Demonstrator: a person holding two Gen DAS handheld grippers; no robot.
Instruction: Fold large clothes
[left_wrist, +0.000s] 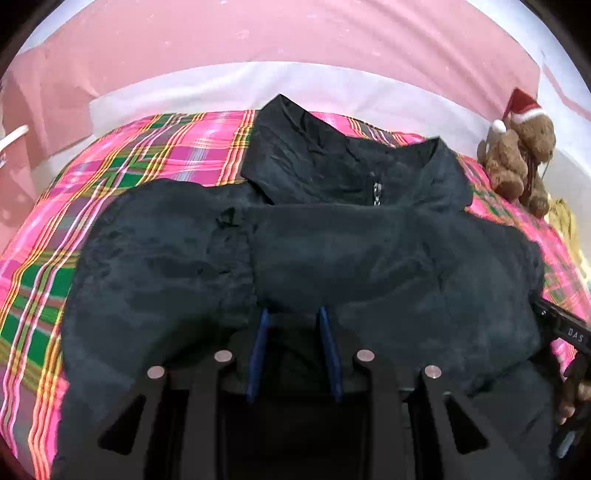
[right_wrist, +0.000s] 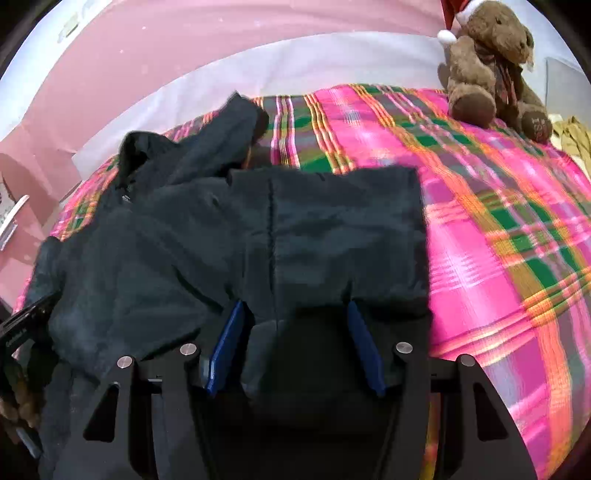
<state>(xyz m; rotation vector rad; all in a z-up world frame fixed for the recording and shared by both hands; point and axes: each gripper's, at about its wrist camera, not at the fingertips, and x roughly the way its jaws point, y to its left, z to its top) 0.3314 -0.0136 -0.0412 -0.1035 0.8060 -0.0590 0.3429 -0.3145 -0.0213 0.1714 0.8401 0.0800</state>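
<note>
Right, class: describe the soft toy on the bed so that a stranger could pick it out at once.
Start at the pink, green and yellow plaid bedspread. Look past the dark blue-black hooded jacket to the far right corner, by the white wall. There sits the brown plush teddy bear, the only furry thing, wearing a red-and-white Santa hat.

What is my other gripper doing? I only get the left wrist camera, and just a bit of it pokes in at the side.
Observer: In the right wrist view, the right gripper has a fold of the black jacket between its blue fingers. I can't tell whether they pinch it.
Operator: Is there room on the bed on that side?
Observer: Yes. A wide stretch of plaid blanket lies bare beside the jacket's folded edge.
Operator: Does the teddy wear anything besides the hat?
Observer: The teddy bear also has a dark checked scarf around its neck.
</note>
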